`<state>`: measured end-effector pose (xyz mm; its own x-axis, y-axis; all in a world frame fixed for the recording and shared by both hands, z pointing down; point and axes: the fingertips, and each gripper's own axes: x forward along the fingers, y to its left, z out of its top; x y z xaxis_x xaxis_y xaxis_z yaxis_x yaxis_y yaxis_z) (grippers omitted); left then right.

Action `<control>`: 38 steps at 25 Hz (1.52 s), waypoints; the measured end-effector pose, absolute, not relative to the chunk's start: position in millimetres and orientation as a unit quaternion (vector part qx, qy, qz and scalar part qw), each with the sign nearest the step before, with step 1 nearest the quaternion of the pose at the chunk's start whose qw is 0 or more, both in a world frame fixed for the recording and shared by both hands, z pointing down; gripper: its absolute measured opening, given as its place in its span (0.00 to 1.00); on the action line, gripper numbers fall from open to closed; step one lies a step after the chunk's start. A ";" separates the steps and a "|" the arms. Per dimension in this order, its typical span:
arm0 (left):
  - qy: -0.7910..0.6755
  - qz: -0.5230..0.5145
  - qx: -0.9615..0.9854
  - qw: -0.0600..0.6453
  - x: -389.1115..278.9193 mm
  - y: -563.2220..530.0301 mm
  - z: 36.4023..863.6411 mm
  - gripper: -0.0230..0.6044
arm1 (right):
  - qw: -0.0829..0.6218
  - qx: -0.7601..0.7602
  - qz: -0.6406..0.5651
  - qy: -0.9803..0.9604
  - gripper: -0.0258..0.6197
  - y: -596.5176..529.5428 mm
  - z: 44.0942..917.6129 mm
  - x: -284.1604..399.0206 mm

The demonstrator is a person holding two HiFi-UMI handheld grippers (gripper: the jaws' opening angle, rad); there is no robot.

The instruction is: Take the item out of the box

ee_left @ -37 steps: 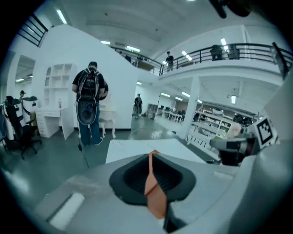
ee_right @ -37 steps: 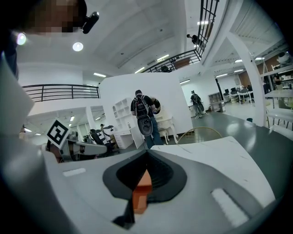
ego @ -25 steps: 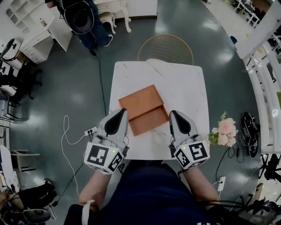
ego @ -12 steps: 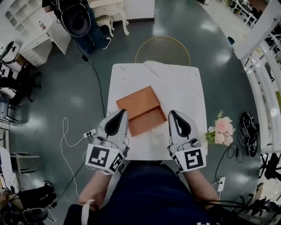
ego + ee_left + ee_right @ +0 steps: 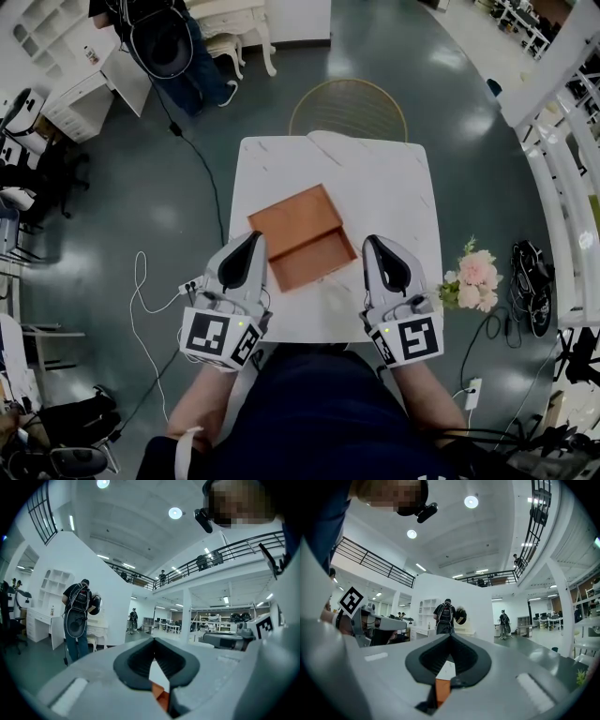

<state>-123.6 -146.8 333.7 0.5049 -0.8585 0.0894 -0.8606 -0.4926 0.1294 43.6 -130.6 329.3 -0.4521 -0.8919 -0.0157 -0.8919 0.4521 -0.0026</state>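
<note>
Brown box (image 5: 302, 234) lies near-centre on the white table (image 5: 375, 178), seemingly open; no item can be made out inside. Left gripper (image 5: 253, 240) and right gripper (image 5: 372, 244), jaws pressed together on nothing, flank its near end. Removal judged not yet begun

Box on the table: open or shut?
Open: the box shows a rimmed, recessed inside on its near half; whether anything lies in it, cannot tell.
</note>
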 end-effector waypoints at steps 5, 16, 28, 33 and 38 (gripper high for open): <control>-0.496 0.009 0.864 0.078 -123.9 -148.7 335.5 0.04 | 0.008 -0.523 0.000 0.852 0.04 -132.3 331.3 42.4; -0.497 0.010 0.864 0.083 -125.0 -150.4 340.3 0.04 | 0.010 -0.525 -0.012 0.851 0.04 -133.9 336.2 43.3; -0.496 0.015 0.864 0.087 -123.7 -148.0 343.3 0.04 | 0.010 -0.524 -0.015 0.851 0.04 -131.4 337.2 42.7; -0.493 0.017 0.866 0.085 -120.4 -148.0 344.9 0.04 | 0.009 -0.524 -0.017 0.851 0.04 -130.5 339.4 45.1; -0.495 0.019 0.864 0.090 -121.2 -147.7 347.5 0.04 | 0.009 -0.524 -0.018 0.851 0.04 -129.2 340.5 44.5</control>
